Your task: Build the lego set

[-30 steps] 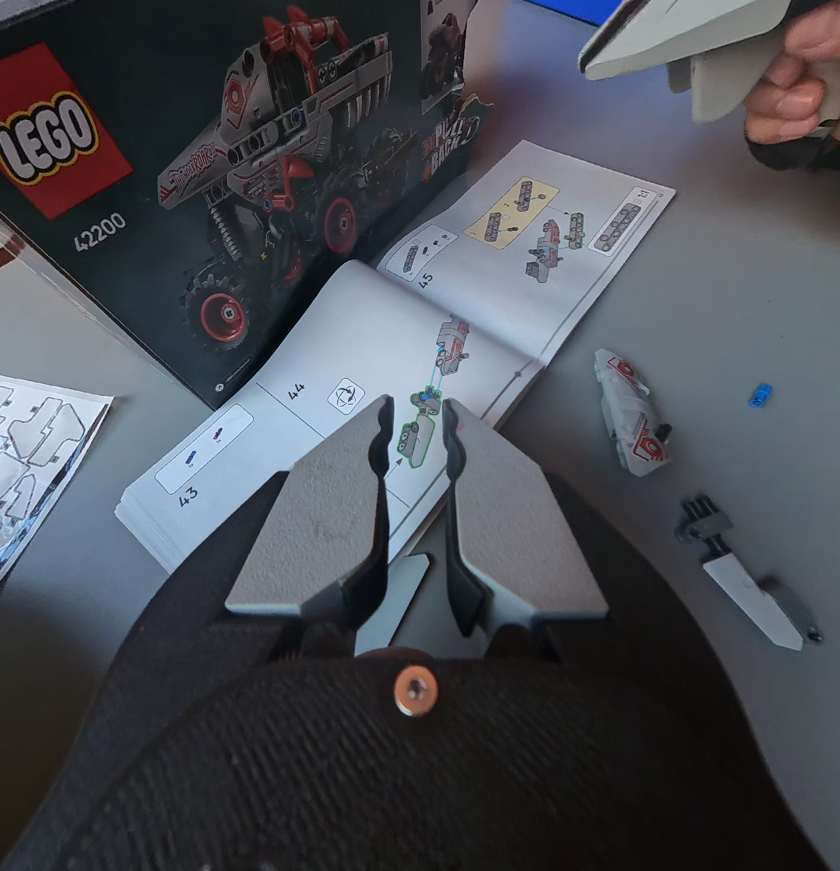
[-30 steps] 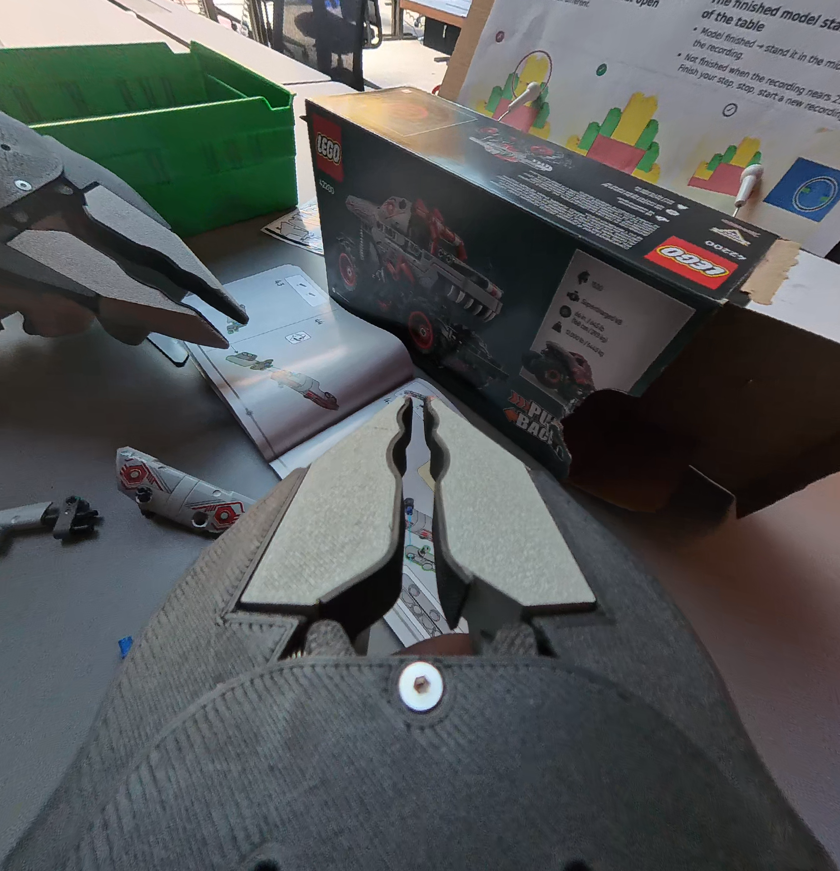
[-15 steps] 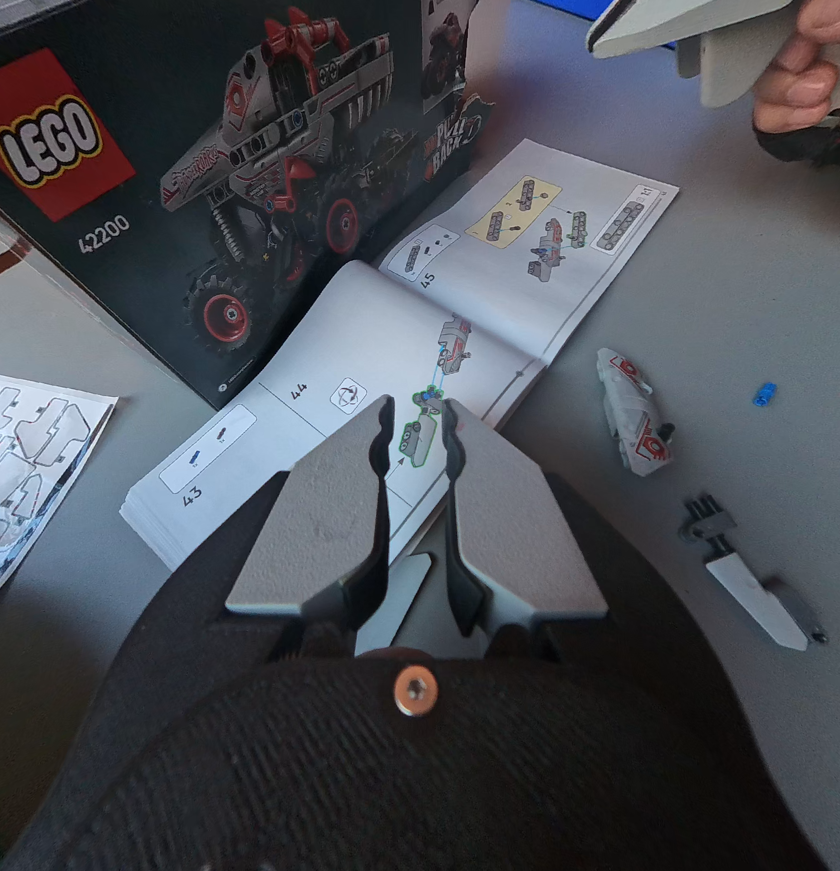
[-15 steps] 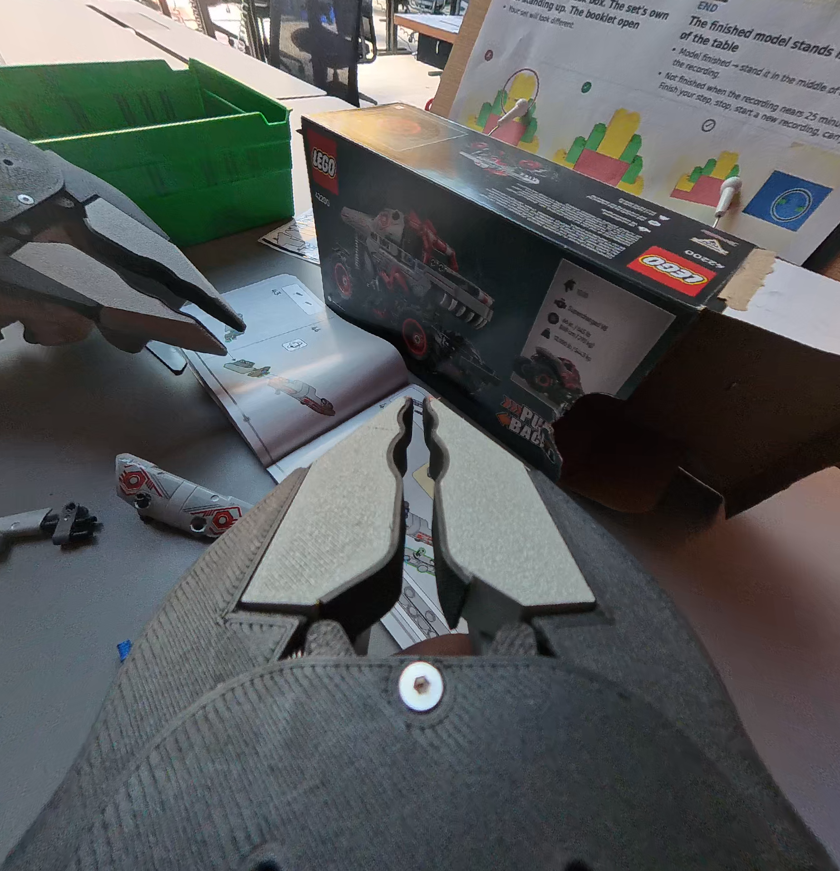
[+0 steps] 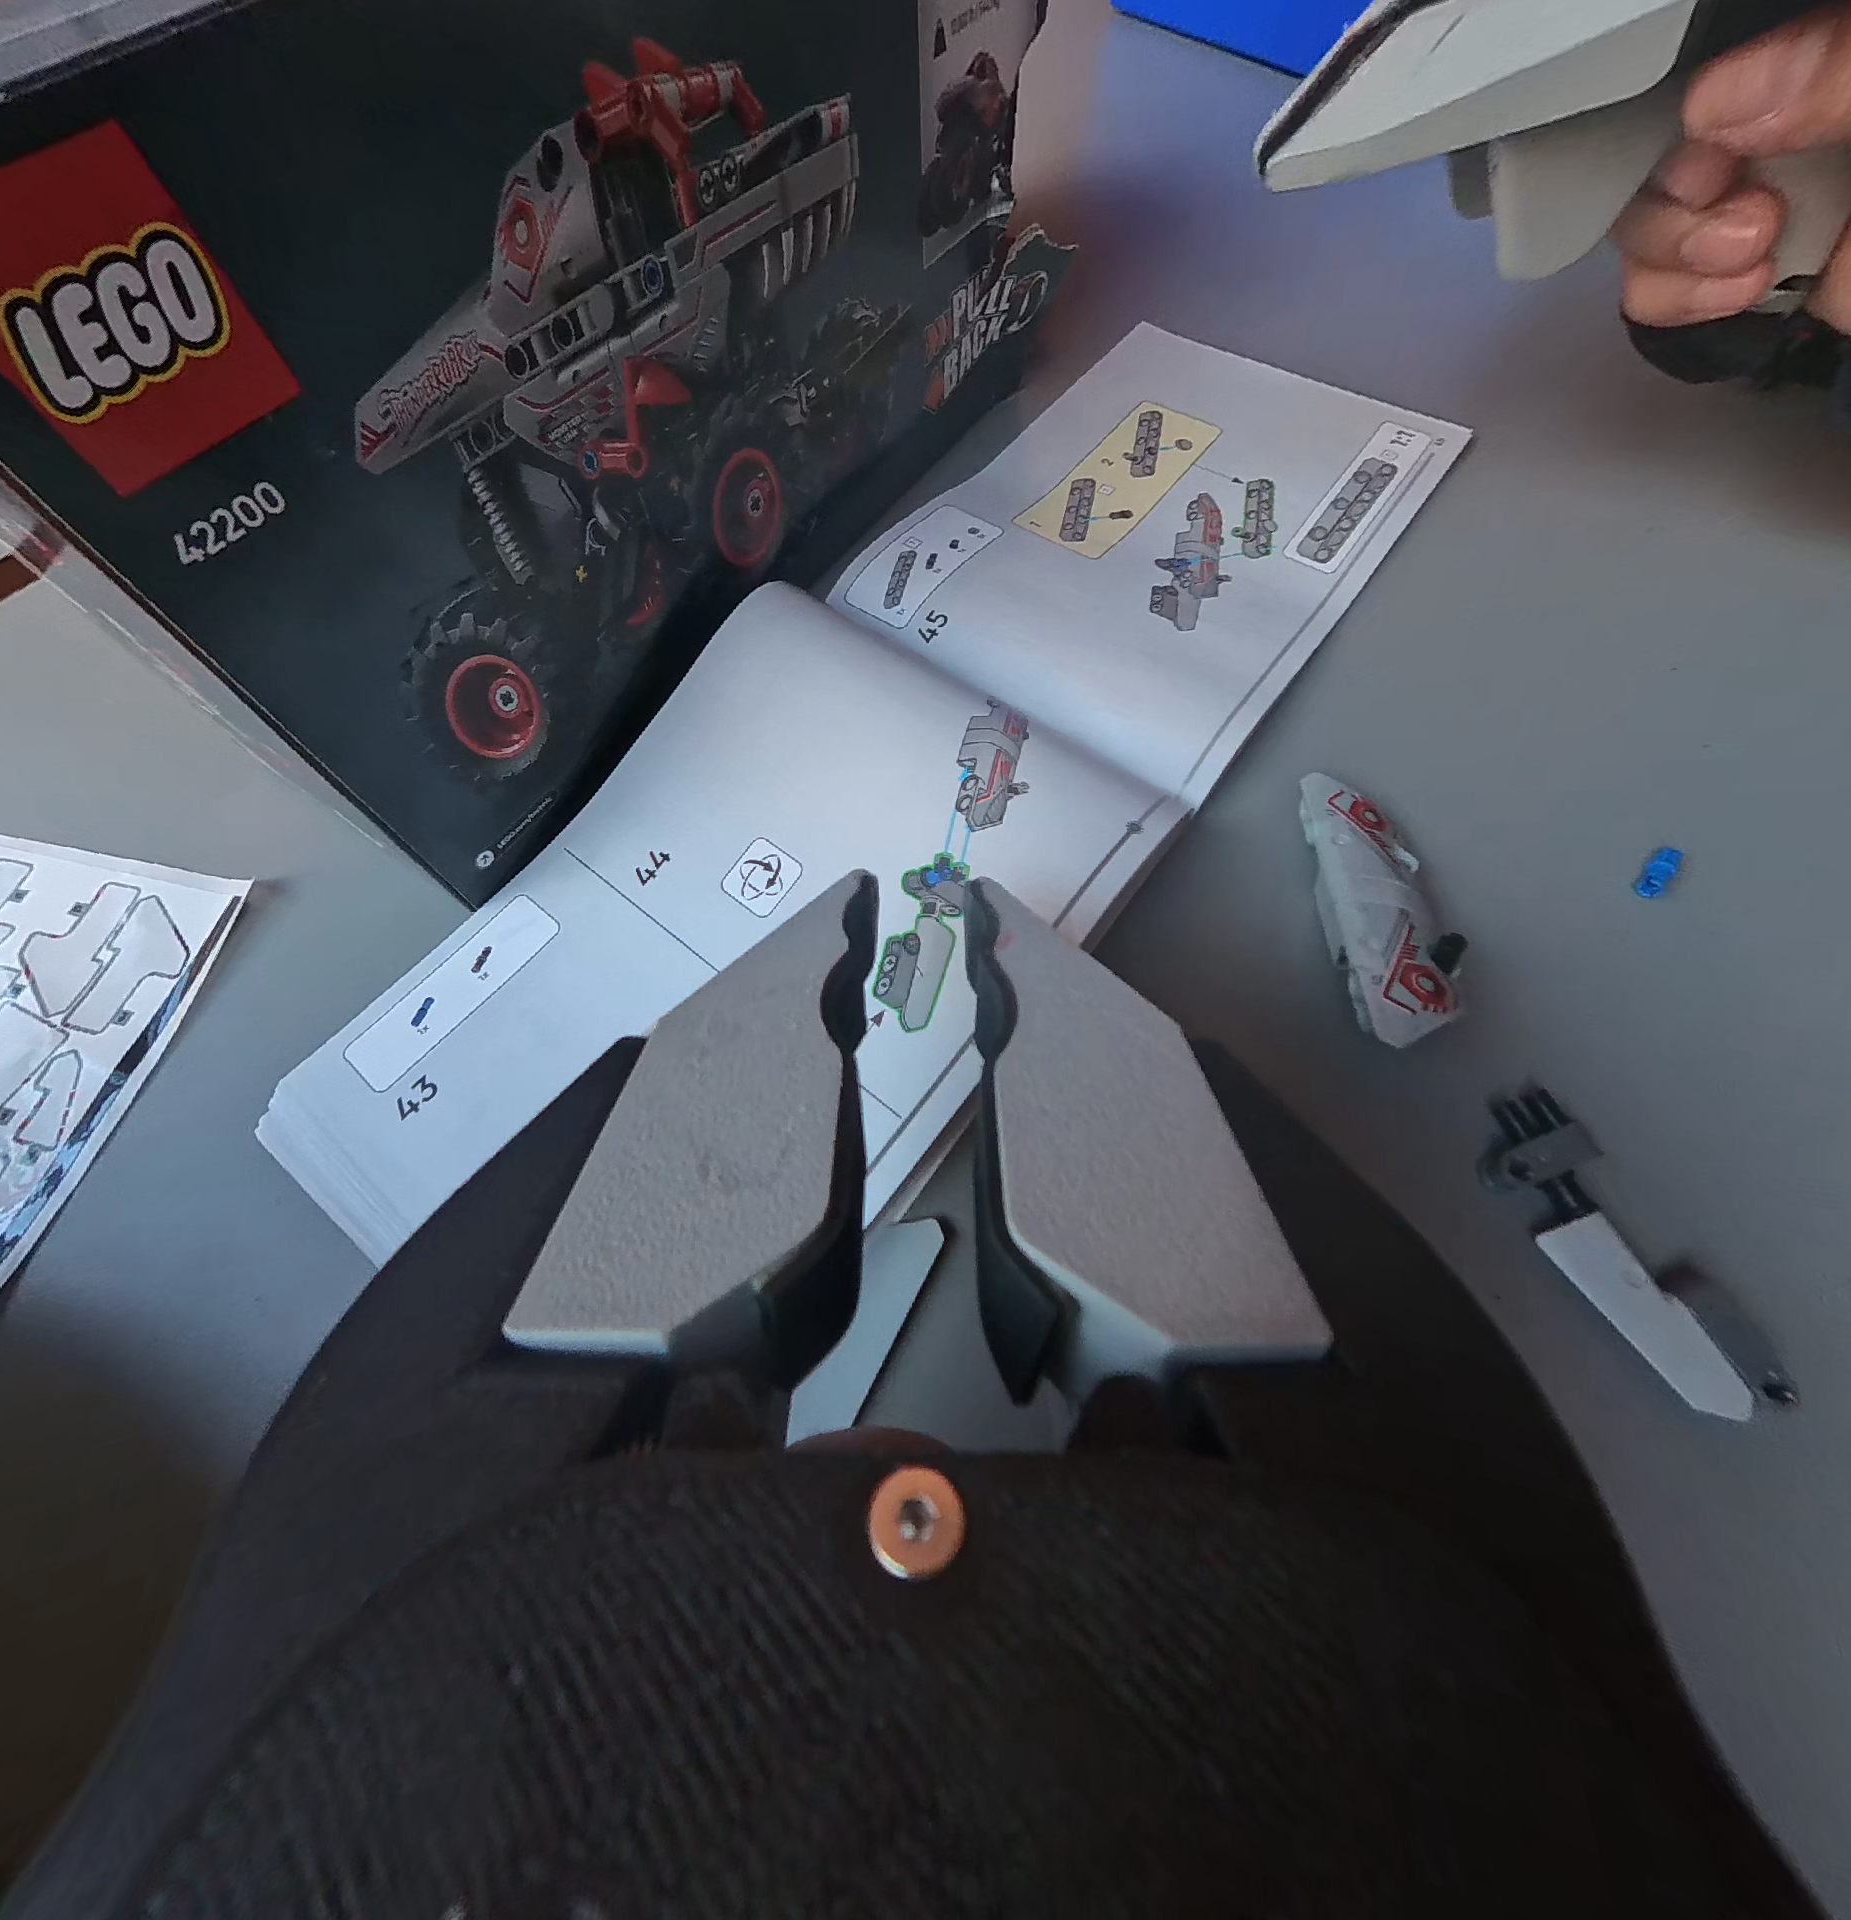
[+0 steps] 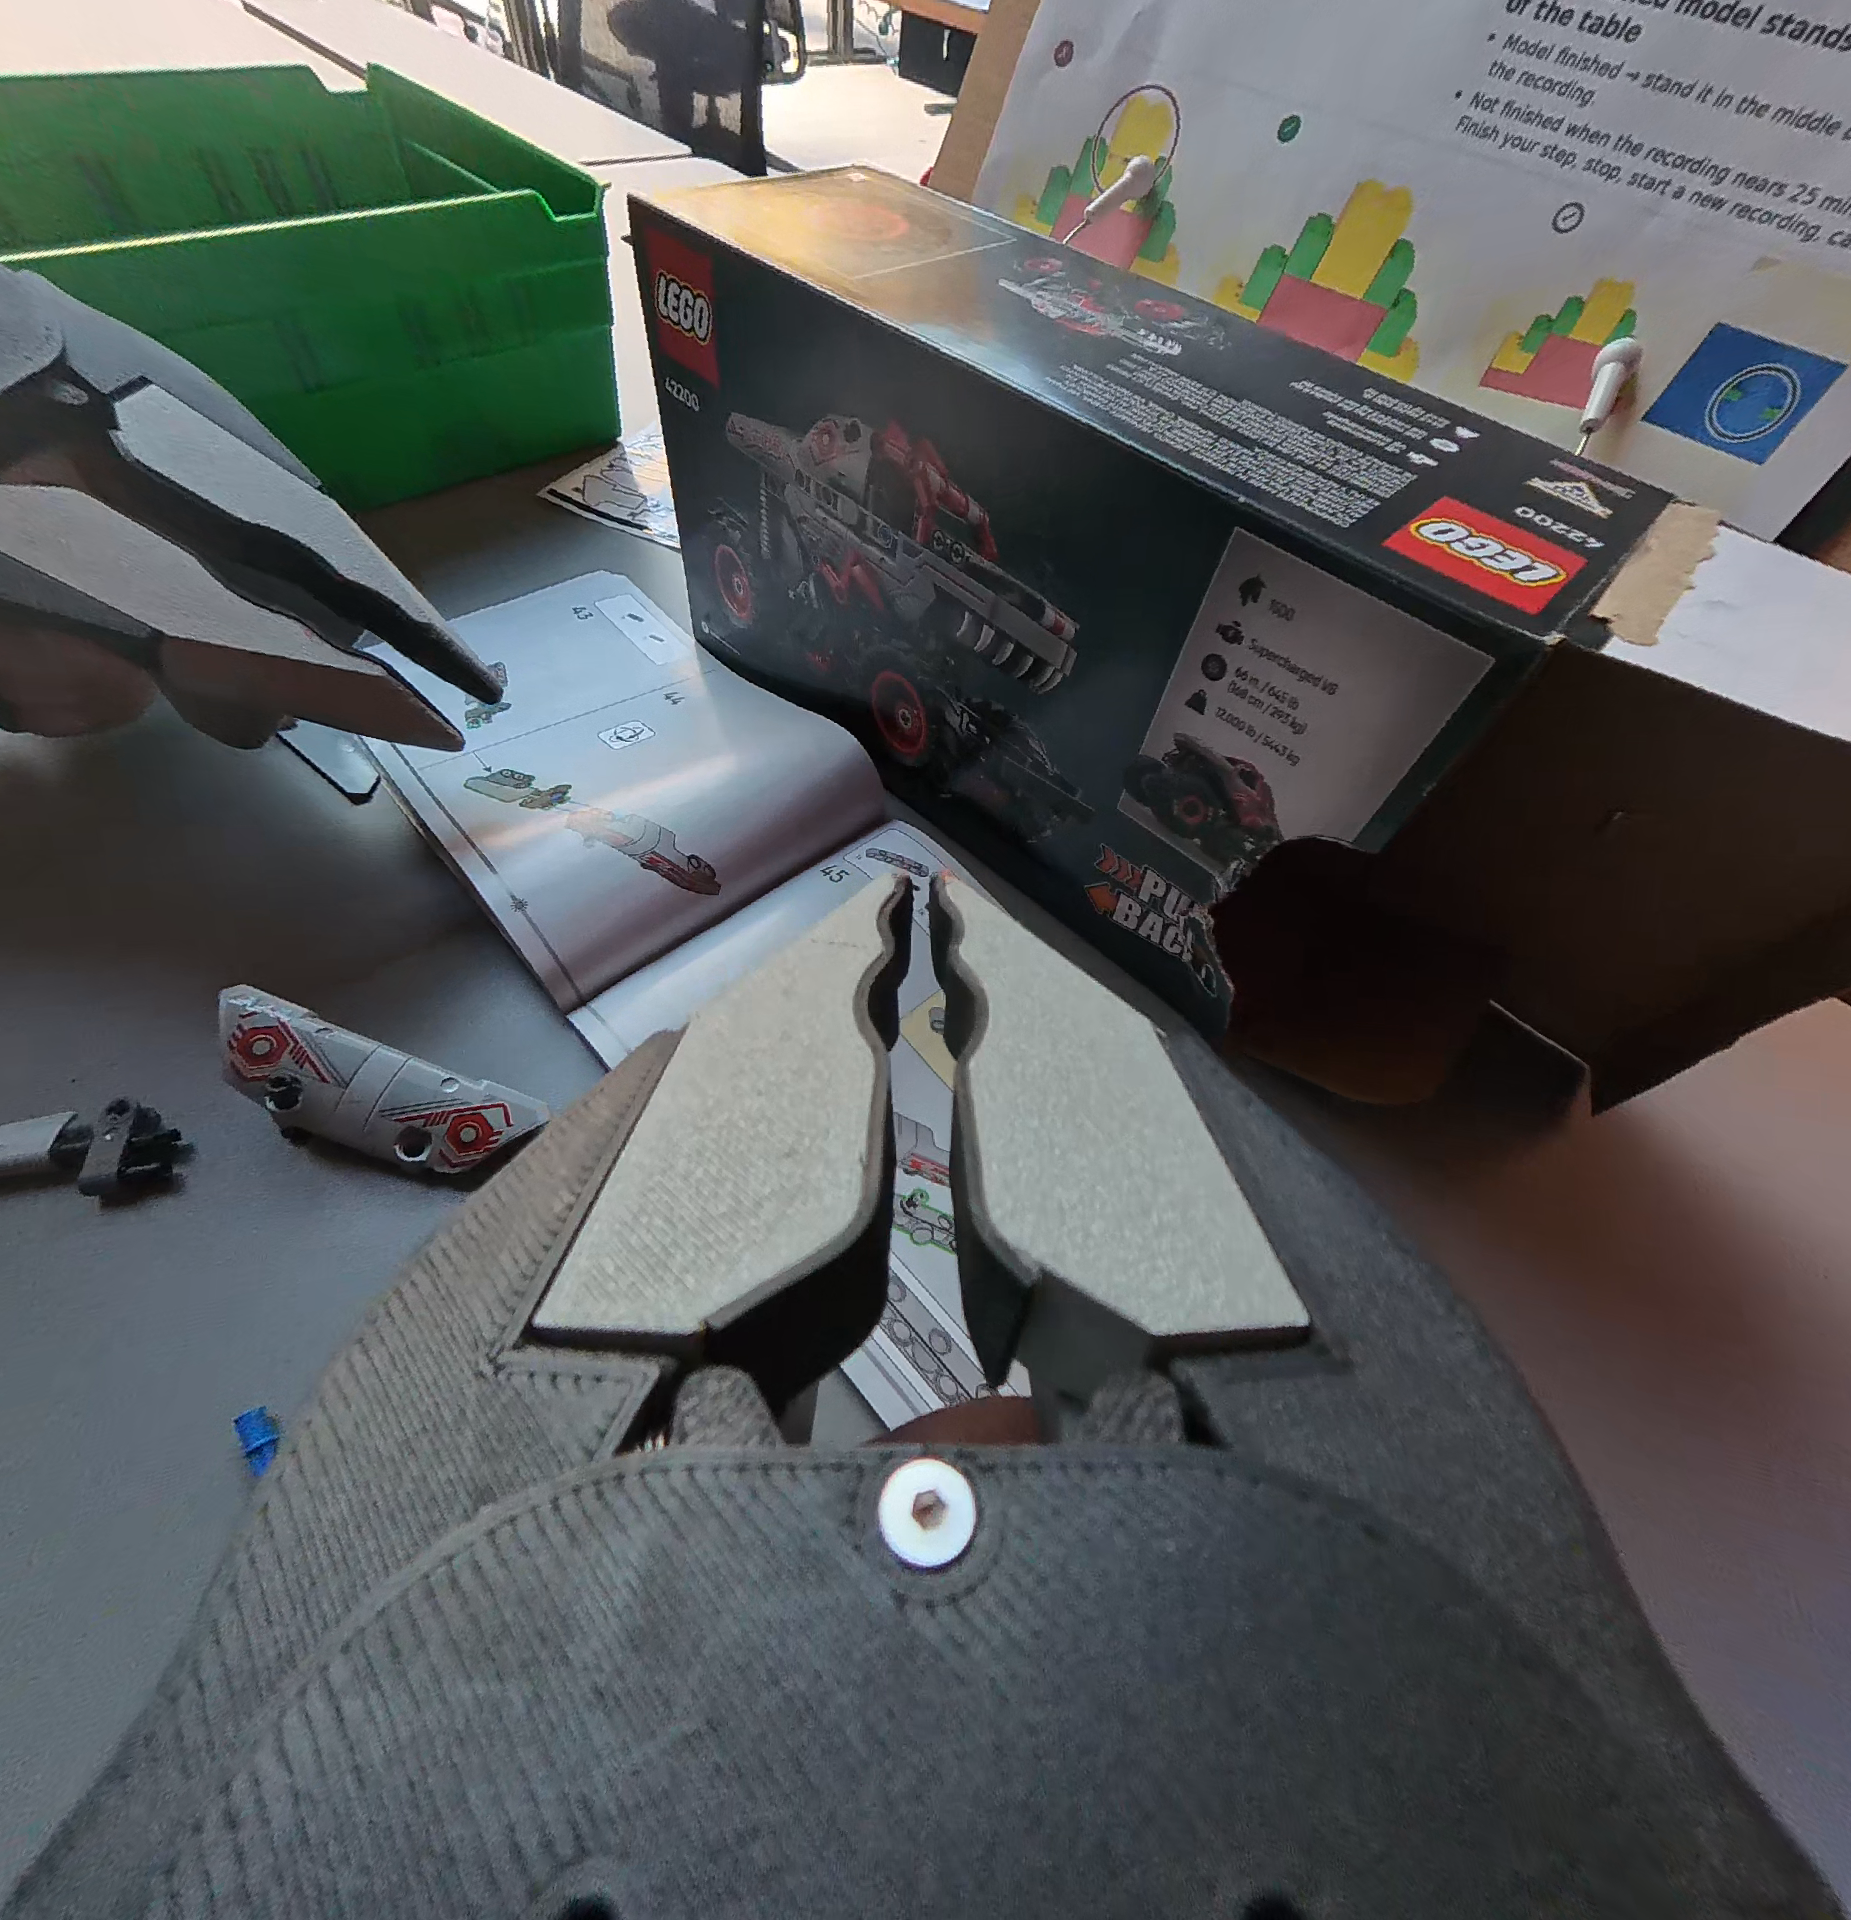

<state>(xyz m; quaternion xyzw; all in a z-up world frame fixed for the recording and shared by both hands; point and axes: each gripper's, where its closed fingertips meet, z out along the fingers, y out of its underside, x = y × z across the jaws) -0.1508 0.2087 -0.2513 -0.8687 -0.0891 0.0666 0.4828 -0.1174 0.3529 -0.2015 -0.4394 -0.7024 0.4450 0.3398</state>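
My left gripper is slightly open and empty, hovering over the open instruction booklet; it also shows in the right wrist view. My right gripper is shut and empty above the booklet's right page; it shows at the top right of the left wrist view. On the grey table lie a white and red panel assembly, a small blue pin and a grey blade piece with a black connector.
The dark set box stands behind the booklet. A sticker sheet lies to its left. A green bin, a poster and a cardboard box stand at the back. A flat grey piece lies under my left gripper. My right fingertips sit around 15 cm from my left ones. It is some 15 cm from my left tips to the small blue pin. The right camera catches it too, in the right wrist view.
Both grippers have only drifted a little over the booklet. Nothing was taken hold of or let go.
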